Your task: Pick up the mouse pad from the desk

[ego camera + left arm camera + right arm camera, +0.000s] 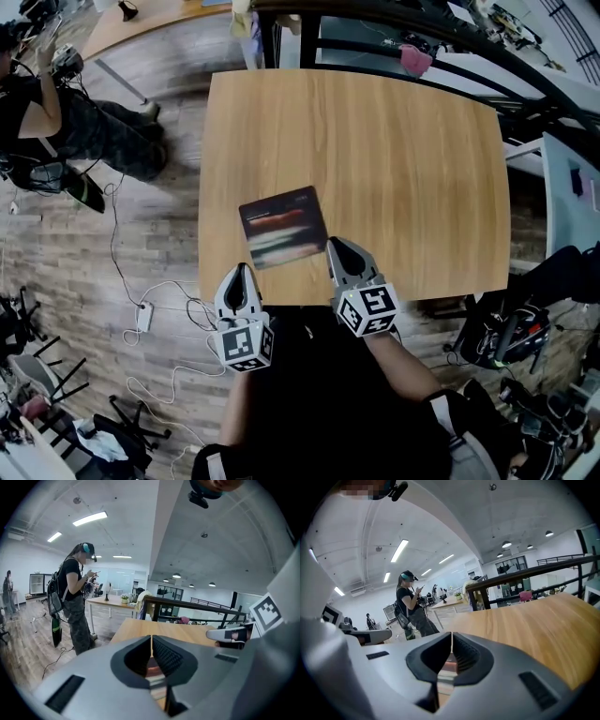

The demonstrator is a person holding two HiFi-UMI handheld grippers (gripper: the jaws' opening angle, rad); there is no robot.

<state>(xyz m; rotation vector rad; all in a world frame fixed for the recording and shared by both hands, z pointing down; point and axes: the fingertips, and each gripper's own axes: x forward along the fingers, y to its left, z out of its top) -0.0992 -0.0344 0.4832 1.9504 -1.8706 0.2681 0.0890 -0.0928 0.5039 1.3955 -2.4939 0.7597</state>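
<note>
The mouse pad (283,226) lies flat on the wooden desk (403,159). The left gripper (241,271) and right gripper (335,246) hover near it, both with jaws pressed together, empty.

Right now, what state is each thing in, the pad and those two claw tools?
mouse pad: lying flat on the desk, not gripped.
left gripper: jaws shut, nothing between them.
right gripper: jaws shut, nothing between them, tip close to the pad's near right corner.
</note>
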